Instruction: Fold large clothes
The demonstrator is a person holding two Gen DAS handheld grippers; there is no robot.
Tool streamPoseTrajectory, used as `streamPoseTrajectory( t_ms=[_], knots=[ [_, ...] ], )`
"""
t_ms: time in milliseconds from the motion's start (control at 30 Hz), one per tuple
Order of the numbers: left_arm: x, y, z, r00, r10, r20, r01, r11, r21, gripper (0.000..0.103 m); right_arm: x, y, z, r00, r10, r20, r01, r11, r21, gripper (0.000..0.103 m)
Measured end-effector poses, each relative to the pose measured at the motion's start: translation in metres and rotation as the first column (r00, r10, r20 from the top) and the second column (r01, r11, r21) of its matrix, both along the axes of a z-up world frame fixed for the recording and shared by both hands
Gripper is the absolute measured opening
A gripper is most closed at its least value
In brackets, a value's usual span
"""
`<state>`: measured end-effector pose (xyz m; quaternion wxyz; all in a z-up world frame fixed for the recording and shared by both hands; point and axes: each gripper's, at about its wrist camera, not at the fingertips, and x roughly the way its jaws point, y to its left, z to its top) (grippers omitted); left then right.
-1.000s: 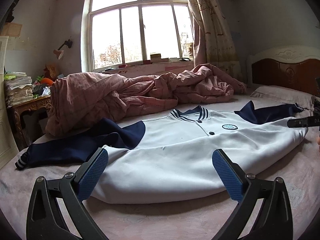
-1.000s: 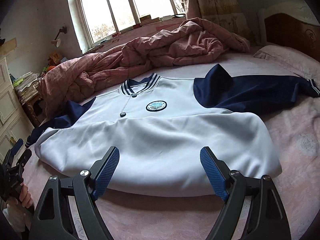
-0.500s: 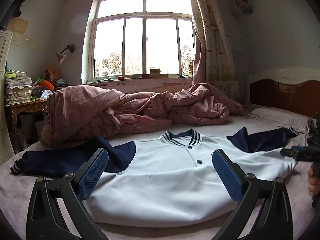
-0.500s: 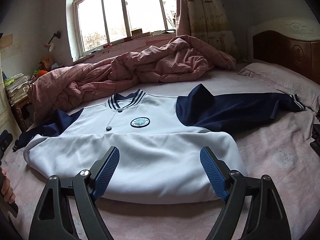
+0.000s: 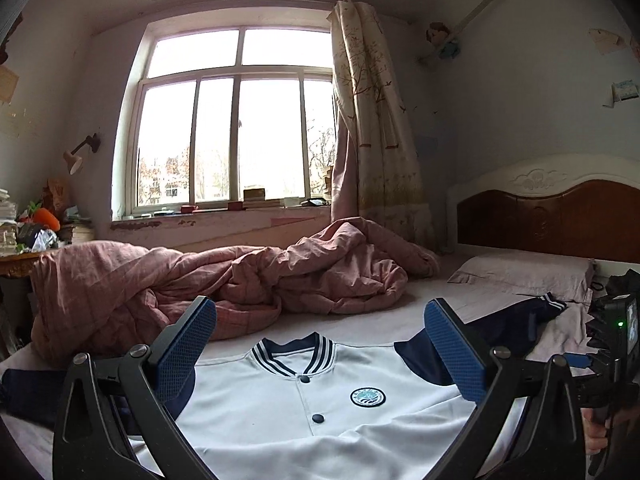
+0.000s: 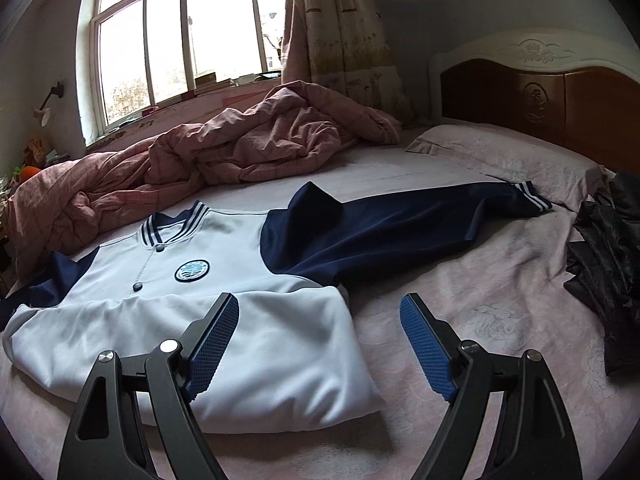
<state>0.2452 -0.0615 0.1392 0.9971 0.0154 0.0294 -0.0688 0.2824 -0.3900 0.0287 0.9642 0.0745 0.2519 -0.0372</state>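
A white jacket (image 5: 304, 412) with navy sleeves, a striped collar and a round chest badge lies flat, front up, on the bed. It also shows in the right wrist view (image 6: 224, 312). Its right navy sleeve (image 6: 400, 224) stretches out toward the pillow. My left gripper (image 5: 320, 348) is open and empty above the jacket's lower body. My right gripper (image 6: 316, 344) is open and empty over the jacket's lower right corner. The right gripper's body shows at the right edge of the left wrist view (image 5: 612, 344).
A crumpled pink quilt (image 5: 224, 280) lies along the far side of the bed under the window. A pillow (image 6: 512, 156) and wooden headboard (image 6: 552, 96) are at the right. A black garment (image 6: 608, 256) lies at the right edge. A cluttered side table (image 5: 24, 240) stands far left.
Both grippers have tilted up and swung right. The left moved in over the jacket's body. The right shifted toward the jacket's right corner and sleeve. Both stayed open.
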Motion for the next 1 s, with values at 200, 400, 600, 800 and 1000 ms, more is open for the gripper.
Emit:
streamPoseTrajectory(
  t_ms=[200,400,600,800,1000],
  knots=[
    [0.032,0.034,-0.054,0.987,0.088,-0.134,-0.1,0.991,-0.089,0.103,0.013,-0.012,-0.008,0.999,-0.019,-0.041,0.019,1.0,0.006,0.085],
    [0.048,0.046,-0.073,0.985,0.071,-0.159,-0.081,0.995,-0.055,0.103,0.028,-0.03,-0.014,0.996,-0.038,-0.075,0.042,0.998,0.054,0.085],
    [0.06,0.049,-0.088,0.977,0.058,-0.204,-0.077,0.993,-0.089,0.103,0.024,-0.095,-0.007,0.99,-0.122,-0.065,0.132,0.972,0.194,0.085],
    [0.07,0.048,-0.099,0.967,0.086,-0.24,-0.104,0.993,-0.063,0.103,0.045,-0.174,-0.03,0.966,-0.21,-0.151,0.255,0.868,0.427,0.085],
    [0.092,0.051,-0.12,0.939,0.094,-0.332,-0.122,0.991,-0.064,0.103,0.105,-0.181,-0.046,0.95,-0.232,-0.207,0.288,0.908,0.303,0.083]
  ],
)
